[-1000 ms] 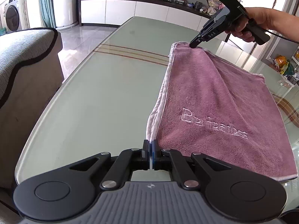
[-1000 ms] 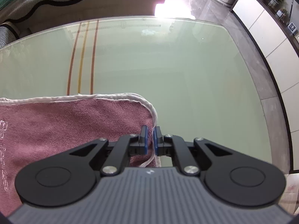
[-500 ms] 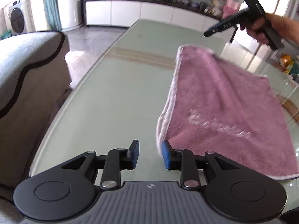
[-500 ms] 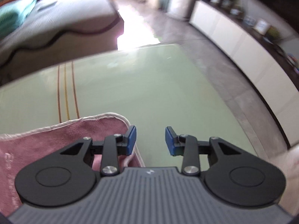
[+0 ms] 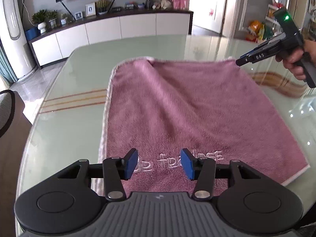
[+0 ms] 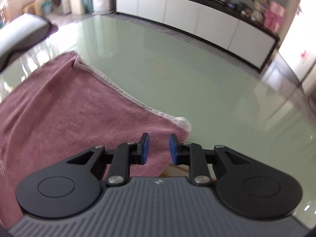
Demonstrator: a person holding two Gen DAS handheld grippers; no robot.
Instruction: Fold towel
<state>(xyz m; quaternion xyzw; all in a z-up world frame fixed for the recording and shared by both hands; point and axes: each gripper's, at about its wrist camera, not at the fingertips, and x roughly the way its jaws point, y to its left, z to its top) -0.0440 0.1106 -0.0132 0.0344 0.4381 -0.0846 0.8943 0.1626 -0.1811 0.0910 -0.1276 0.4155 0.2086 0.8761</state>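
A pink towel [image 5: 187,102] with raised lettering lies folded flat on the glass table [image 5: 65,130]. My left gripper [image 5: 159,165] hovers over its near edge, just above the lettering. Its jaws are opening and the blue pads [image 5: 131,164] hold nothing. In the left wrist view my right gripper [image 5: 238,62], held by a hand [image 5: 296,61], points at the towel's far right corner. In the right wrist view the right gripper [image 6: 157,149] hangs over that corner of the towel [image 6: 69,108]. Its jaws are closing, a gap still shows, and the pads are not pressing the cloth.
The glass table [image 6: 197,75] stretches bare beyond the towel toward a long white cabinet [image 5: 118,27] along the wall. A sofa arm [image 5: 6,108] stands off the table's left side. Striped lines show through the glass to the left of the towel.
Both grippers let go of the towel's left edge and opened. My left gripper moved right over the lettering. The right gripper swung to the far right corner, and its jaws have narrowed again.
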